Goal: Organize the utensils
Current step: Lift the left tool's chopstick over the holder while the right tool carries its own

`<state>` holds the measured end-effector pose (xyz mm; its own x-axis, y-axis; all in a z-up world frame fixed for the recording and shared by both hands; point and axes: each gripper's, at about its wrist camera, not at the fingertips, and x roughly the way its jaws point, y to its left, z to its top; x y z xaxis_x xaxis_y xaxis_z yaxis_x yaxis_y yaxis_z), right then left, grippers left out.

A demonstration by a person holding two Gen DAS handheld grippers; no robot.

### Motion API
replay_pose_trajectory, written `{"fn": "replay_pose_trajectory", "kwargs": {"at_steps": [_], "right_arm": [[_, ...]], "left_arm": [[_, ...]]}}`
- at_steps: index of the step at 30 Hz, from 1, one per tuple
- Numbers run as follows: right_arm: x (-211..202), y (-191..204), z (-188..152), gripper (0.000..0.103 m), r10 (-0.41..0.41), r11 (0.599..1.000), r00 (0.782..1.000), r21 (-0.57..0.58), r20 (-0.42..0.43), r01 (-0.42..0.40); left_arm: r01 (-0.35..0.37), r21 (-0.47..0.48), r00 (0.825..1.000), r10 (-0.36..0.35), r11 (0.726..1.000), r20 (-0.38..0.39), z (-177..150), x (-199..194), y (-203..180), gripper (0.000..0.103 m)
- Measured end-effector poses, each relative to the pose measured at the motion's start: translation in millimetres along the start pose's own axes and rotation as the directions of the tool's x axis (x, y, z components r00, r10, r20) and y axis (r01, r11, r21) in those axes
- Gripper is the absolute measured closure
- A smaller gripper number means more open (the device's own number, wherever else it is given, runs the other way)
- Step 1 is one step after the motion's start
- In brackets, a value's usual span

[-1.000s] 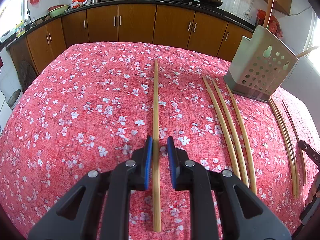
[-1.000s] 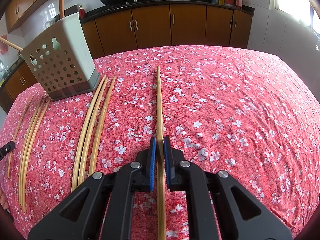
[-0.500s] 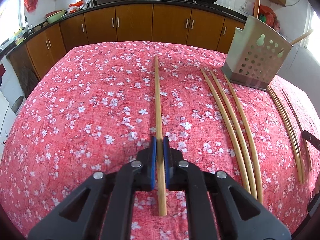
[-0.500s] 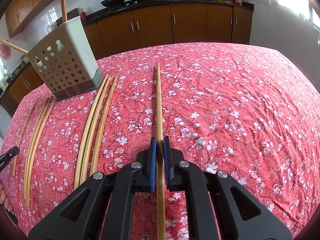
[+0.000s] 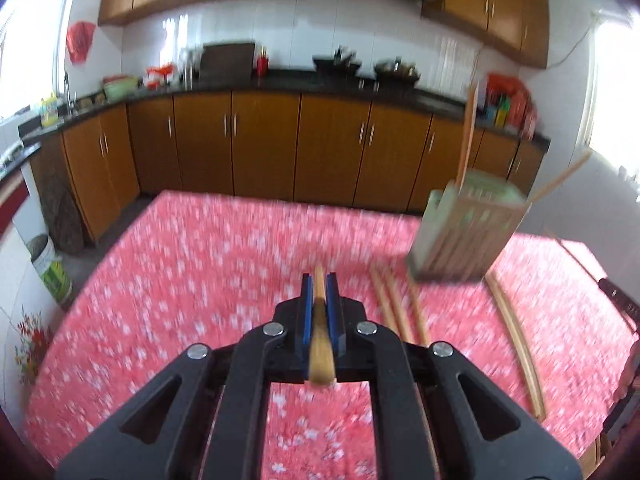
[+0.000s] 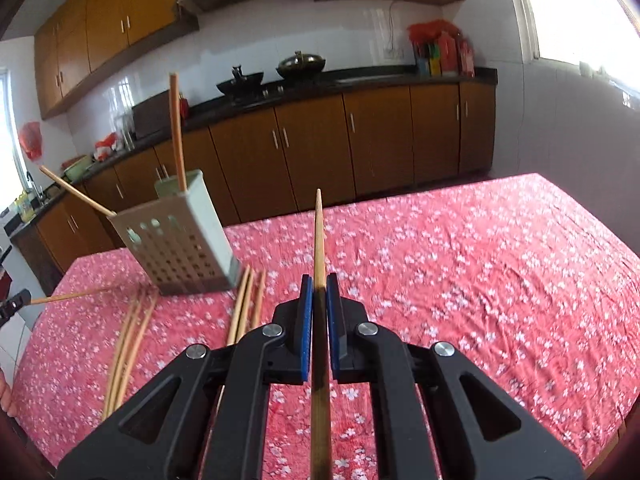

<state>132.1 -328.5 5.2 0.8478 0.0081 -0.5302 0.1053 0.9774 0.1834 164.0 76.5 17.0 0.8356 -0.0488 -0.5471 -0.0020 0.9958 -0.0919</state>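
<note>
L gripper [image 5: 319, 280]: jaws clamped on a bamboo chopstick [image 5: 320, 344], which lies between the blue pads [image 5: 306, 312]. Stick's butt end shows at approx 6 o'clock of the pads; its tip shows just past them at 12 o'clock. L view is motion-blurred, so fine detail is unreliable.

R gripper [image 6: 319, 280]: jaws clamped on a second chopstick [image 6: 319, 240]. Shaft runs from 6 o'clock under the cam, between the pads, out to 12 o'clock, with its tip raised clear of the tablecloth [image 6: 460, 280] against the cabinets [image 6: 380, 144].

Utensil holder [image 6: 180, 240]: pale, perforated, standing on the red floral cloth at approx 10 o'clock of R gripper; in L view at approx 2 o'clock [image 5: 468, 236]. Two sticks already in it [image 6: 176, 132], one near upright, the other leaning out toward 9 o'clock.

Loose chopsticks on the cloth:
- grp of three [image 6: 248, 304] just beside the holder's base, approx 9 o'clock of R pads; same grp [image 5: 396, 308] at 3 o'clock in L view.
- second grp [image 6: 128, 340] further out, approx 8 o'clock in R view; [image 5: 516, 332] at 3–4 o'clock in L view.

In R view's 9 o'clock edge, part of the other tool [image 6: 14, 304] shows with a stick [image 6: 68, 296] extending from it.

Background: countertop with woks [image 6: 300, 64].
</note>
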Motion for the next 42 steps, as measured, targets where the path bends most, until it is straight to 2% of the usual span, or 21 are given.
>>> {"fn": "replay_pose_trajectory", "kwargs": {"at_steps": [4,10,17,21,25,27,29,31,33,38,42], "right_arm": [[3.9,6.8,2.4,0.095,-0.004,1.000,1.000,-0.018,-0.018,0.004],[32.5,10.2,-16.6,0.095,-0.024,0.999,0.994,-0.050,-0.107,0.018],[81.1,9.4,-44.9,0.095,-0.059,0.996,0.963,-0.083,-0.261,0.038],[84.8,11.6,-55.5,0.094,-0.052,0.995,0.954,-0.095,-0.297,0.025],[77.4,15.4,-62.4,0.083,-0.049,0.993,0.949,-0.117,-0.311,0.013],[73.1,17.3,-68.1,0.082,-0.051,0.992,0.948,-0.127,-0.315,0.011],[68.1,17.4,-70.7,0.085,-0.059,0.989,0.950,-0.144,-0.305,0.015],[66.0,16.4,-70.7,0.095,-0.055,0.990,0.949,-0.138,-0.312,0.012],[62.4,12.1,-64.8,0.095,-0.051,0.993,0.953,-0.118,-0.300,0.016],[21.4,3.1,-36.2,0.095,-0.023,0.997,0.988,-0.083,-0.153,0.011],[-9.2,-3.1,-10.9,0.095,-0.004,0.999,1.000,-0.040,-0.026,0.003]], "left_arm": [[-0.006,0.017,0.999,0.005,1.000,0.039,13.4,-6.2,-5.0,0.095],[0.002,0.011,1.000,-0.001,1.000,-0.002,0.4,1.7,-3.0,0.095],[0.007,0.002,0.999,-0.007,1.000,-0.031,-12.4,7.2,-0.8,0.095],[0.007,-0.002,0.999,-0.007,1.000,-0.050,-18.7,10.1,-0.2,0.095],[0.008,-0.005,0.998,-0.008,1.000,-0.060,-21.9,12.4,0.2,0.095],[0.008,-0.006,0.998,-0.008,1.000,-0.061,-22.1,12.8,0.1,0.095],[0.008,-0.006,0.998,-0.008,1.000,-0.060,-22.1,12.3,0.0,0.095],[0.008,-0.007,0.998,-0.008,1.000,-0.057,-21.3,11.5,-0.2,0.095],[0.008,-0.006,0.999,-0.009,1.000,-0.045,-18.8,8.0,-0.5,0.095],[0.006,-0.005,1.000,-0.006,1.000,0.000,-8.8,-4.5,0.1,0.095],[0.008,-0.009,0.999,-0.007,1.000,0.041,1.0,-14.4,0.4,0.095]]}}
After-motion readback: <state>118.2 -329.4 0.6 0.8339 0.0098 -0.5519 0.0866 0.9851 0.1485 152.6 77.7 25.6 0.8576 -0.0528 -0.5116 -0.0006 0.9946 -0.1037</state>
